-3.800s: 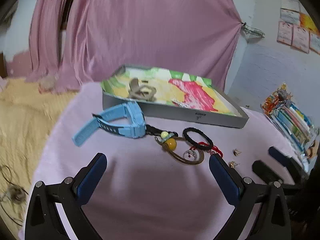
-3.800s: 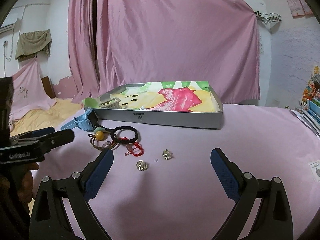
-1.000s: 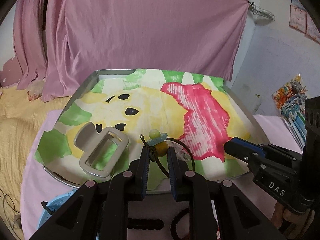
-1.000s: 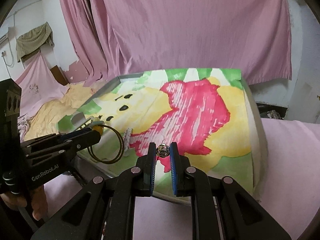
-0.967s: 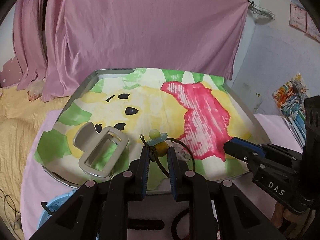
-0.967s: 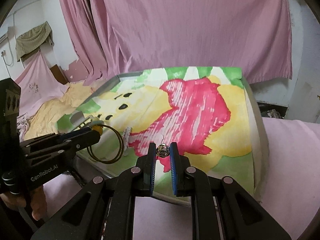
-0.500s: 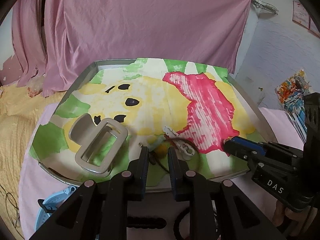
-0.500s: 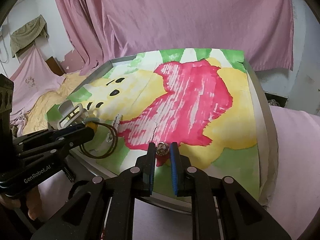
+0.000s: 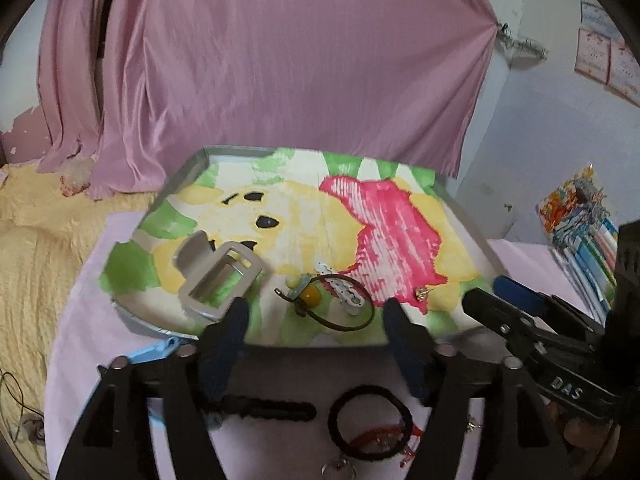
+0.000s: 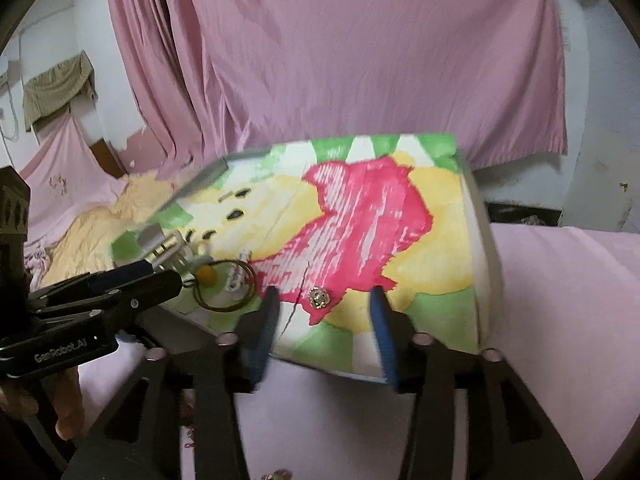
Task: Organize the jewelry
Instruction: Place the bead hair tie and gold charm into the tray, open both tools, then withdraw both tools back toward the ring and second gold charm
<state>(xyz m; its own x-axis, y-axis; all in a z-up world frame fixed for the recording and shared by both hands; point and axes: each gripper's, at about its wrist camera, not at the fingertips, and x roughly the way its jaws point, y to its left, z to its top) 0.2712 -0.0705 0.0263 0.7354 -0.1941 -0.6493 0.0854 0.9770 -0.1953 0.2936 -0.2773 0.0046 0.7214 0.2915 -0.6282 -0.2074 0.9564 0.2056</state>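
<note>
The metal tray (image 9: 208, 152) with a bright painted liner stands on the pink table. In it lie a grey hair claw (image 9: 216, 276), a white clip (image 9: 340, 290), the brown cord bracelet with a yellow bead (image 9: 310, 295) and a small silver earring (image 9: 422, 292). My left gripper (image 9: 314, 320) is open and empty just before the bracelet. My right gripper (image 10: 322, 316) is open and empty, with the earring (image 10: 319, 297) lying in the tray between its fingers. The bracelet also shows in the right wrist view (image 10: 208, 276).
On the table before the tray lie a black hair tie (image 9: 370, 422), a red cord piece (image 9: 384, 434), a blue watch (image 9: 160, 348) partly hidden and another small earring (image 9: 474, 426). Books (image 9: 580, 232) lie at the right. The pink curtain (image 9: 280, 60) hangs behind.
Both grippers opened. The left let the bead bracelet drop into the tray, the right let the earring drop onto the liner. Both grippers drew back slightly toward the tray's near edge.
</note>
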